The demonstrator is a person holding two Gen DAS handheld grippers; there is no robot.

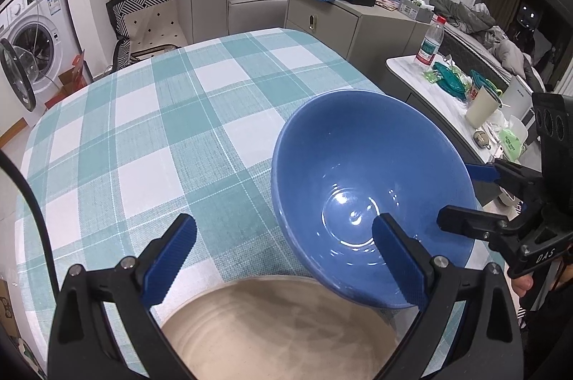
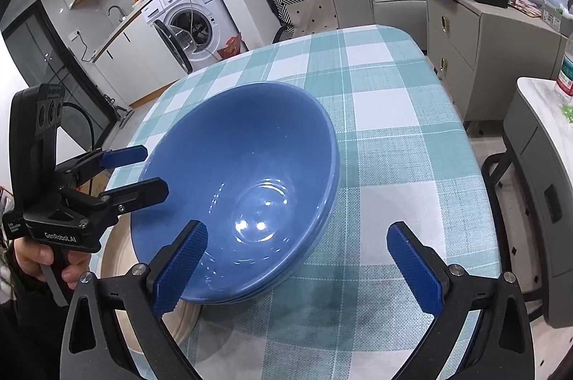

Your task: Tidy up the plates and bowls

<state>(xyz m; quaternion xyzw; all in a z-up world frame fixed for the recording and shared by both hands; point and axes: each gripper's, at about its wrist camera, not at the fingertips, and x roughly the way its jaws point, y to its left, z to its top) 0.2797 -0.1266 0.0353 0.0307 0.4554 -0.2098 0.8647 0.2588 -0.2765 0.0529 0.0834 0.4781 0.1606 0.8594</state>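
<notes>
From my left wrist view, my left tongs (image 1: 283, 258) stand released, grasping nothing. The glossy blue ceramic bowl (image 1: 369, 193) sits tilted ahead and to the right, its near rim behind my right-hand finger and overlapping the far edge of the round beige stoneware plate (image 1: 279, 326), which lies low between the fingers on the worktop with the teal-and-white checked cloth (image 1: 143, 136). My right tongs (image 1: 462, 197) straddle the bowl's right rim.

From my right wrist view, those right tongs (image 2: 297, 269) are spread too, grasping nothing; the bowl, apparently several nested, fills the left of the gap. I judge nesting comes next: pinch the rim squarely, lift level, and centre it over the plate before letting go.
</notes>
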